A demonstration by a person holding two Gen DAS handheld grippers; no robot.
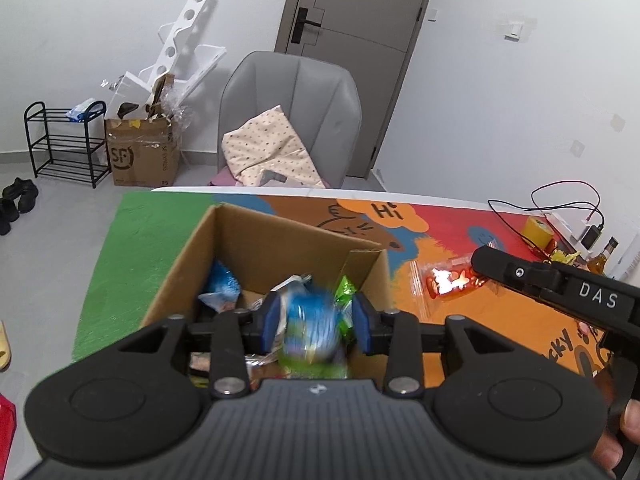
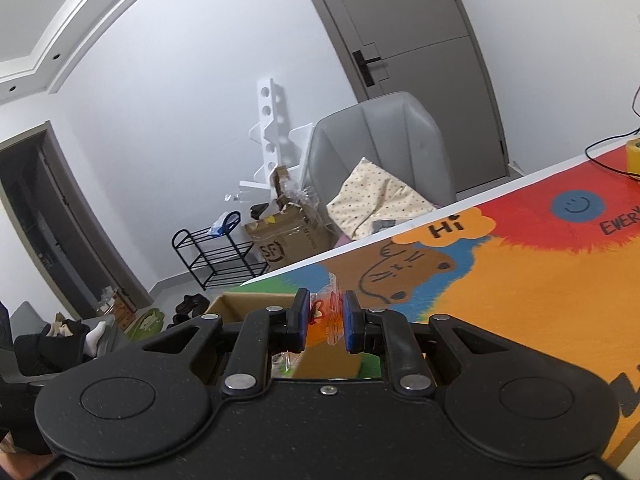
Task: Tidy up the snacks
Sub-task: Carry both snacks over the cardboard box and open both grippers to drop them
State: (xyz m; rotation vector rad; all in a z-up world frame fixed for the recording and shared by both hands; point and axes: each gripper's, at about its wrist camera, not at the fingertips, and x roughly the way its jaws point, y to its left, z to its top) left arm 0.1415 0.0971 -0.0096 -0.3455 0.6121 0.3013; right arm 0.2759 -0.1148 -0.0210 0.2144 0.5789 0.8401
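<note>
Cardboard box (image 1: 224, 256) already holds several snacks; a blurred blue-green packet (image 1: 312, 328) sits between the left gripper (image 1: 318, 320) jaws above it, grip unclear. Right gripper (image 2: 325, 320) is clamped on a red-orange packet (image 2: 328, 314), yet to go in

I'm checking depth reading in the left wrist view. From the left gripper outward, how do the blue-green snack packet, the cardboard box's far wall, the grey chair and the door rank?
1. Blue-green snack packet, between the left gripper fingers, over the box.
2. Cardboard box's far wall, just ahead.
3. Grey chair, beyond the table edge.
4. Door, behind the chair.
</note>
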